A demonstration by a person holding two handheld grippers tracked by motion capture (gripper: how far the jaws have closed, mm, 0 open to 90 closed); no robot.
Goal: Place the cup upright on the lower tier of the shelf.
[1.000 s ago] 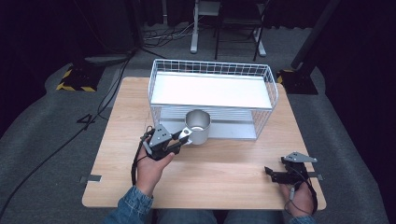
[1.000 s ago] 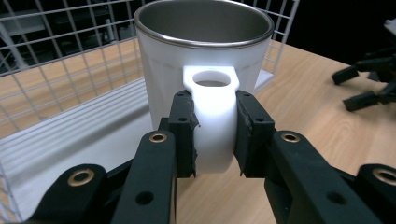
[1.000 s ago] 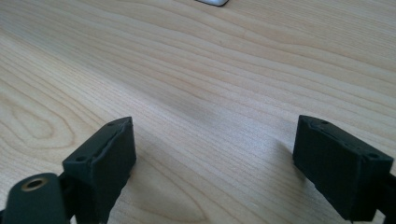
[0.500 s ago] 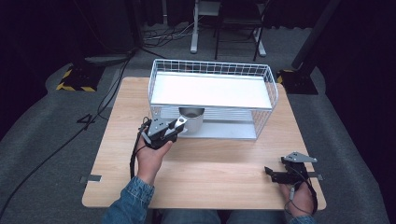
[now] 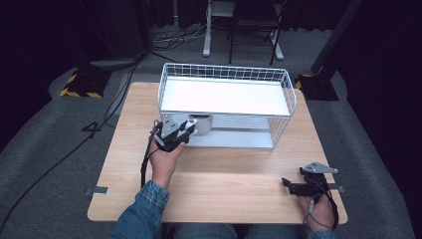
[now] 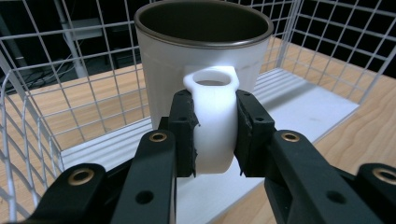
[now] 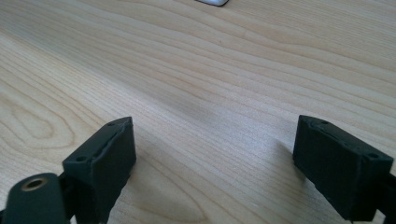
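1. Mug (image 6: 205,56), white outside and dark inside, is upright on the lower white shelf (image 6: 299,105) of the wire rack (image 5: 226,107), at the rack's front-left end.
2. Left hand-held gripper (image 6: 215,133) is clamped on the mug's white handle (image 6: 212,126), one pad on each side; the handle points back at the gripper.
3. From above, the left hand-held gripper (image 5: 174,133) sits at about 7 o'clock of the rack, its jaws reaching in under the top shelf (image 5: 224,97).
4. Right hand-held gripper (image 5: 306,185) is at 5 o'clock on the bench (image 5: 239,174), well apart from the rack.
5. Its jaws stand wide with nothing between them, just bare wood under them in the right gripper view (image 7: 212,154).
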